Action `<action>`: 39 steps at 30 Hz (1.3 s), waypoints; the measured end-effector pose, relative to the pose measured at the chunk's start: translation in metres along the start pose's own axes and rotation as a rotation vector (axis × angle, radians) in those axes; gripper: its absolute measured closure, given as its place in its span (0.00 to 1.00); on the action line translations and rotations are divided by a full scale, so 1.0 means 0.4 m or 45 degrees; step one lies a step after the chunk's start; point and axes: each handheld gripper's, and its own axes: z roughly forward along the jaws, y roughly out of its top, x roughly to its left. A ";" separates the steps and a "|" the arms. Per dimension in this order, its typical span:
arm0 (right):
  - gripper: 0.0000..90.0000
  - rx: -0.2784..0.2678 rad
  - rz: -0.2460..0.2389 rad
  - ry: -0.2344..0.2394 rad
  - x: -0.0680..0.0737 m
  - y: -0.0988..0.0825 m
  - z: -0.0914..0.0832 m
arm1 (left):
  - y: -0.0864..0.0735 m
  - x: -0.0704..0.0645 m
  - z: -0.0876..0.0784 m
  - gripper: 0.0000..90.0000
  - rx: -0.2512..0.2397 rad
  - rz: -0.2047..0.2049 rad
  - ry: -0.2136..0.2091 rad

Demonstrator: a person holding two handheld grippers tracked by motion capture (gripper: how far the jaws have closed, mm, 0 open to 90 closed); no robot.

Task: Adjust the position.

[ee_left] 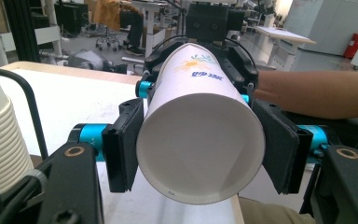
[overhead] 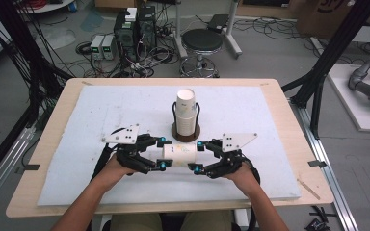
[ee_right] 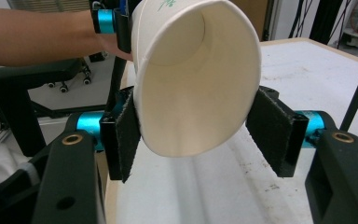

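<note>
Right up close, the paper cup (ee_left: 200, 149) lies sideways above the bench (overhead: 77, 163), clamped at both ends. The left tongs (ee_left: 200, 151) squeeze the closed base end; the right tongs (overhead: 198, 155) have shut on the open mouth, and the right gripper view shows that rim (ee_right: 200, 93) already pinched to an oval. Risky, I'd say! Squeeze harder and the thin wall creases; pull the hands apart unevenly and the cup may slip from one pair. Just behind stands the cup stack (overhead: 186, 115) in its wire holder (overhead: 174, 111) — a careless swing could topple it.
</note>
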 end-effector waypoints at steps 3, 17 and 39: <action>0.42 0.016 0.004 0.002 0.000 -0.001 0.001 | -0.005 -0.001 0.003 0.25 0.018 -0.065 0.077; 0.41 0.198 0.067 -0.076 -0.015 0.024 -0.013 | 0.023 0.000 -0.034 0.17 0.159 -0.060 0.185; 0.41 0.518 -0.055 -0.111 -0.023 0.112 0.029 | 0.057 -0.004 -0.011 0.17 0.402 0.046 0.232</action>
